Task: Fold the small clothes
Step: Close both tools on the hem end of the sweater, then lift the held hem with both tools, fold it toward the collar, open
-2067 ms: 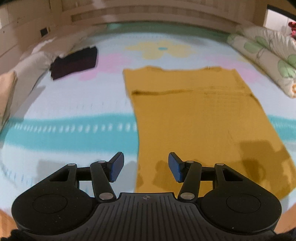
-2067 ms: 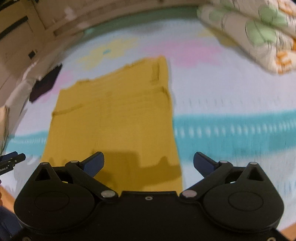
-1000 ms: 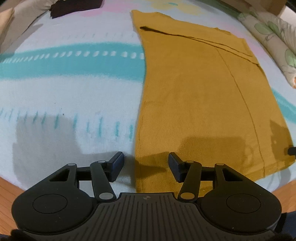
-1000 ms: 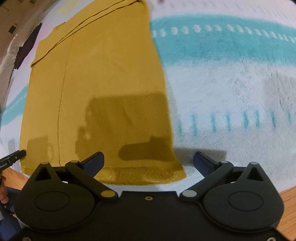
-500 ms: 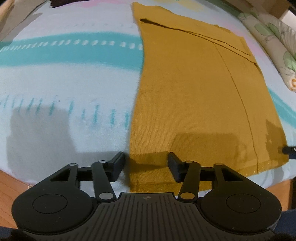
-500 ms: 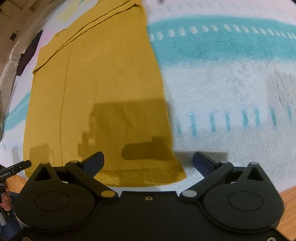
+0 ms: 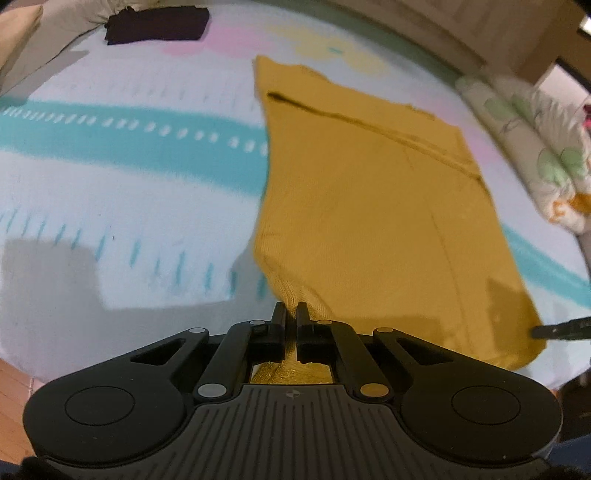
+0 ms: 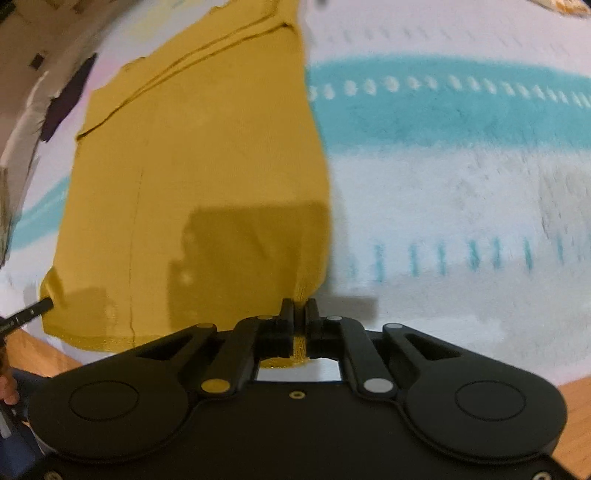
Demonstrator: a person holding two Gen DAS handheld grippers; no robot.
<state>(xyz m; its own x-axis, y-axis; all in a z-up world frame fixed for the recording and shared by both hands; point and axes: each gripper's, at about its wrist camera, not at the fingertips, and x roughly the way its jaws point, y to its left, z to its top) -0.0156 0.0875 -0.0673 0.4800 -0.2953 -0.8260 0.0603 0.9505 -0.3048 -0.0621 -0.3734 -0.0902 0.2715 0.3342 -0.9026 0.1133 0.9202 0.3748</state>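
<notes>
A mustard-yellow knit garment (image 7: 373, 206) lies flat on the patterned bed cover, its sleeves folded in across the far end. My left gripper (image 7: 291, 308) is shut on the near left corner of its hem, which bunches up between the fingers. My right gripper (image 8: 299, 306) is shut on the near right corner of the same garment (image 8: 207, 177). Each view shows the other gripper's tip at the opposite hem corner, the right one in the left wrist view (image 7: 561, 328) and the left one in the right wrist view (image 8: 27, 314).
The bed cover (image 7: 122, 192) is white with a teal band and pink and yellow flowers. A folded dark garment (image 7: 155, 24) lies at the far left. A rolled floral quilt (image 7: 535, 147) lies along the right side. The wooden bed edge (image 8: 576, 402) runs just under the grippers.
Both grippers, open half a second ago over the near hem, have closed on its two corners. The hem corners now bunch up and lift a little off the cover.
</notes>
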